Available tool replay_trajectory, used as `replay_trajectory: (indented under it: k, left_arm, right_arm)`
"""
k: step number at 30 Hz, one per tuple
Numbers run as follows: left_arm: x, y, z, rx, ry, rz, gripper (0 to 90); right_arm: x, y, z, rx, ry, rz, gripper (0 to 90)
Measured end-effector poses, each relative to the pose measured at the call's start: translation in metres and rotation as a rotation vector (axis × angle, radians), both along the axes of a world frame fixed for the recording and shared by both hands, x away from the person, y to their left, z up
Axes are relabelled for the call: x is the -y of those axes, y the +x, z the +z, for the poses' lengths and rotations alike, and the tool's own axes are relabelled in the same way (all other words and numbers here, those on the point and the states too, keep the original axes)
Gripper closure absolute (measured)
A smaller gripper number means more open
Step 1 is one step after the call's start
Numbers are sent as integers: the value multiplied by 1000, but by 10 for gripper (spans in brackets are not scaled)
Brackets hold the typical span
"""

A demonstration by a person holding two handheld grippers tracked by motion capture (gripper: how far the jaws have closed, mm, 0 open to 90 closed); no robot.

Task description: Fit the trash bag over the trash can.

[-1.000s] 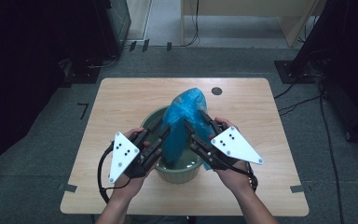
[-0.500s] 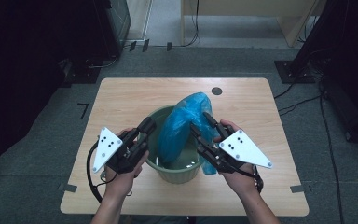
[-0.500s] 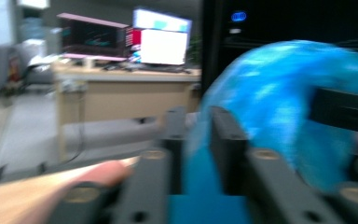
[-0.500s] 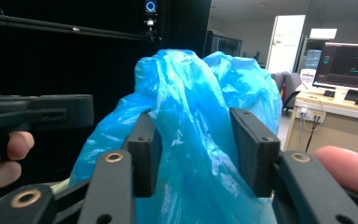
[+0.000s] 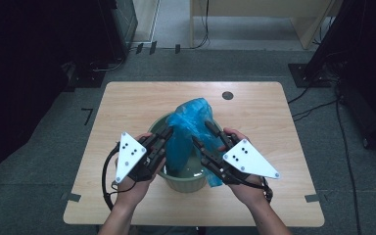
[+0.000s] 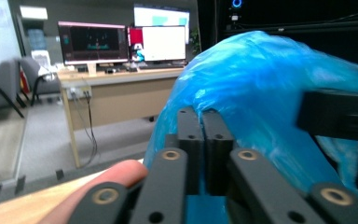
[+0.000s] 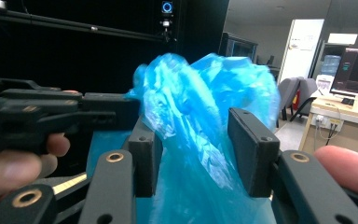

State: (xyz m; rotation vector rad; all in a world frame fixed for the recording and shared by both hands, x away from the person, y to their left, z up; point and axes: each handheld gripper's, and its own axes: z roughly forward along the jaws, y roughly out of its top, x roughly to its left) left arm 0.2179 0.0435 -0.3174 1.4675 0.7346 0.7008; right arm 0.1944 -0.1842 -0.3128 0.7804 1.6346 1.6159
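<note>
Step in hand: fitting a blue bag point(image 5: 188, 122) into a green bin point(image 5: 183, 183) that stands near the front middle of the bench point(image 5: 127, 103). Bag mostly inside the bin, with its upper part standing up as a crumpled peak above the rim, not yet spread over it.

Left tool point(image 5: 166, 133) at the left side of the bag, just above the rim of the bin. Jaws pressed together, having just been closing. In the left gripper view, pads point(image 6: 189, 135) meeting flat with the blue film right at their tips and showing below them, so most likely pinching a thin fold of the bag. Hard to see how much film is caught.

Right tool point(image 5: 203, 133) at the right side of the bag, pointing toward the middle of the bin. Jaws about half apart, a loose bunch of film hanging between the two pads point(image 7: 254, 149), touching the one on the left of the right gripper view but not squeezed. So no firm hold on that side yet, by the look of it.

Next move, as a judgement: closing the right tool on the edge of the bag, then pulling both sides apart and down, to open the mouth and fold it over the rim. Calls for a gentle pull, because the film is thin and may slip out or tear. Calls also for care with the bin, light enough to slide or tip on the bench.
</note>
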Motion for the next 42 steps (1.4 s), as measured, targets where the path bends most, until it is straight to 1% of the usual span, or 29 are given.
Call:
replay_trajectory:
  k: [4,7,9,11,14,16,19,20,21,23,25,26,27,28,30,31,32,34,35,36,37,40,42]
  left_arm:
    - [-10,9,-4,-48,-22,42,897]
    - [-17,13,-8,-67,-34,70,899]
    - [-22,15,-10,-77,-41,80,899]
    - [-27,17,-13,-91,-44,90,899]
    - [-34,20,-17,-106,-52,110,899]
    - [-41,22,-22,-118,-59,124,899]
    - [-47,23,-25,-132,-76,131,899]
    - [-49,24,-27,-136,-81,134,899]
    - [-50,24,-28,-138,-83,139,898]
    - [-51,25,-30,-142,-88,143,898]
    - [-52,26,-31,-148,-94,144,898]
    - [-53,26,-31,-151,-97,141,898]
    - [-53,26,-31,-152,-99,140,898]
    - [-53,26,-31,-153,-102,138,897]
    - [-54,25,-31,-152,-106,139,896]
    - [-55,25,-31,-153,-107,140,896]
    - [-55,25,-31,-155,-109,140,896]
    - [-56,25,-32,-157,-106,145,892]
    - [-56,25,-33,-160,-104,144,886]
    - [-56,24,-32,-161,-100,138,868]
    - [-56,23,-32,-153,-94,131,827]
    - [-53,17,-26,-125,-85,97,629]
    - [-51,12,-21,-105,-73,94,497]
  right_arm:
    - [6,0,0,-5,4,-8,564]
    - [9,-1,1,-4,8,-13,565]
    - [10,-1,0,-1,7,-15,576]
    - [11,0,-1,1,6,-21,608]
    - [13,2,-1,-3,17,-35,698]
    - [17,4,-2,-9,31,-50,776]
    - [19,6,-3,-16,33,-74,795]
    - [20,7,-3,-23,40,-74,788]
    - [22,7,-4,-30,50,-67,763]
    - [24,7,-6,-42,65,-33,694]
    - [23,7,-10,-44,59,-9,592]
    - [22,7,-12,-54,49,-1,544]
    - [21,9,-14,-71,39,5,498]
    - [20,12,-17,-92,36,15,476]
    - [20,17,-23,-132,43,28,473]
    - [19,19,-25,-155,39,36,491]
    - [19,21,-28,-171,27,36,553]
    - [16,24,-32,-187,-1,9,701]
    - [16,25,-33,-195,-2,2,765]
    - [16,25,-33,-196,4,5,811]
    - [15,25,-33,-192,10,2,842]
    - [14,23,-28,-174,31,-18,900]
    - [12,22,-24,-150,35,-33,900]
